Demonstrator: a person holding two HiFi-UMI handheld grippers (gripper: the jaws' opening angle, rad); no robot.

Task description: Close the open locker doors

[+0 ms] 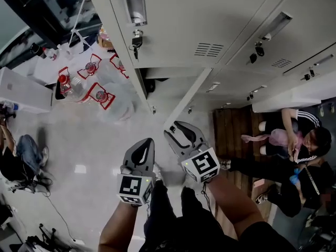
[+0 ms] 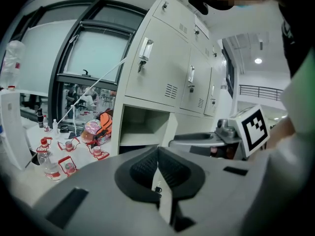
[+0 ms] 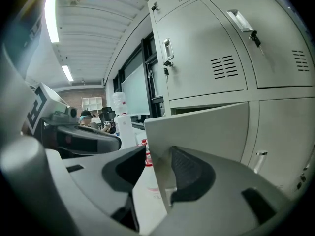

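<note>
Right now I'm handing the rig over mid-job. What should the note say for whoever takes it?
Left tongs: shut, nothing in them.
Right tongs: open, with the free edge of the locker door between them, not clamped.
The locker door stands swung out from its bottom-row compartment. The upper doors above it are shut.
Done: this door is not closed yet.
Left: swing it shut against its frame.

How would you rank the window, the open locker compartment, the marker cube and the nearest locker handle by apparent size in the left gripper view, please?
1. Window.
2. Open locker compartment and marker cube look about alike; the cube is also nearer the camera.
3. Locker handle.
</note>
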